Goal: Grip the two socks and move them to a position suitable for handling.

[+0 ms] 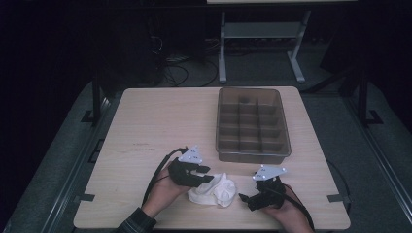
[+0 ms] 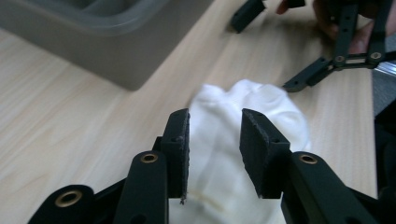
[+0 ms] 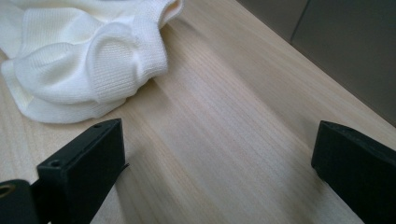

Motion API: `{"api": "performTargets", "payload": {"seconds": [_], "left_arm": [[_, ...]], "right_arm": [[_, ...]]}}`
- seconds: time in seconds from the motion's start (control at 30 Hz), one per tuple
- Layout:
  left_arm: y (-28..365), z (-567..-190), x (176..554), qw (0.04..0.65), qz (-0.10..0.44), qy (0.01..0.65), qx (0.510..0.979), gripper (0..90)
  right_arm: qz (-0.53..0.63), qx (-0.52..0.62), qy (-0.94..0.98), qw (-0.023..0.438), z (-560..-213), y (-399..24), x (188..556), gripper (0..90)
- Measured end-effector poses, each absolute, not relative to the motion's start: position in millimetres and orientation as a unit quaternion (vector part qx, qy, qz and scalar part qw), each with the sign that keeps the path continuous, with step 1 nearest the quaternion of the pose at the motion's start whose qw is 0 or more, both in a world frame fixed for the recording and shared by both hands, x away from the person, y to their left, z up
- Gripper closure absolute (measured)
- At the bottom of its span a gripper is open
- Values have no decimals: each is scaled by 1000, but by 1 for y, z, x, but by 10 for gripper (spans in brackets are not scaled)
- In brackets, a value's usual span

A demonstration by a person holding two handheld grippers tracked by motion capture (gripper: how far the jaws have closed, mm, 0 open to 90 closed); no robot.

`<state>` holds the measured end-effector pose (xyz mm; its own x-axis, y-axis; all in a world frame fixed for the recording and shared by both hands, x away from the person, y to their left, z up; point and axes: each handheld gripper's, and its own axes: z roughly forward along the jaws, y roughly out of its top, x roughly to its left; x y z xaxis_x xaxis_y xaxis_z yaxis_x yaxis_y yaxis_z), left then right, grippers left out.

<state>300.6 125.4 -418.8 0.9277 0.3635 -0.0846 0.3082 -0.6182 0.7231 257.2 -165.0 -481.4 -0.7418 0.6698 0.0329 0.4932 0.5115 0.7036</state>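
Observation:
A bundle of white knitted socks [image 1: 214, 190] lies near the table's front edge, between the two hands. My left gripper [image 1: 206, 174] hovers over its left side. In the left gripper view its jaws [image 2: 215, 116] stand apart with the socks [image 2: 243, 102] showing between and beyond them, and the pads do not press on the cloth. My right gripper [image 1: 245, 200] rests just right of the bundle, wide open over bare wood [image 3: 219, 135]. The socks [image 3: 84, 60] sit up and to the left of its jaws. The right gripper [image 2: 275, 46] also appears beyond the socks in the left gripper view.
A grey-brown plastic tray [image 1: 252, 154] divided into several compartments stands behind the socks, at the right centre of the light wooden table [image 1: 160, 126]. Its wall [image 2: 116, 51] is close to both grippers. A metal table frame stands on the floor beyond.

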Motion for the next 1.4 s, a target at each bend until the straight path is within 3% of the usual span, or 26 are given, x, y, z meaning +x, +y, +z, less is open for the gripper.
{"api": "performTargets", "payload": {"seconds": [0.23, 0.27, 0.3, 0.4, 0.43, 0.9, 1.2, 1.4], "left_arm": [[144, -422, 305, 392, 43, 208, 895, 601], [146, -423, 305, 390, 44, 210, 896, 601], [148, -424, 306, 389, 43, 214, 895, 601], [154, -428, 310, 383, 43, 220, 896, 597], [156, -429, 312, 383, 43, 222, 896, 594], [157, -442, 318, 374, 29, 231, 898, 575], [154, -449, 318, 358, 24, 223, 907, 578], [152, -454, 317, 347, 21, 218, 912, 632]], "right_arm": [[359, 344, 858, 126, -481, -164, 256, 26], [354, 343, 861, 122, -479, -165, 256, 84], [354, 343, 861, 122, -479, -165, 256, 84], [348, 342, 864, 121, -473, -168, 253, 240], [345, 344, 866, 116, -471, -169, 253, 332], [413, 328, 848, 59, -453, -149, 264, 577], [414, 327, 849, 40, -460, -141, 278, 656], [388, 315, 865, 34, -469, -134, 279, 746]]}}
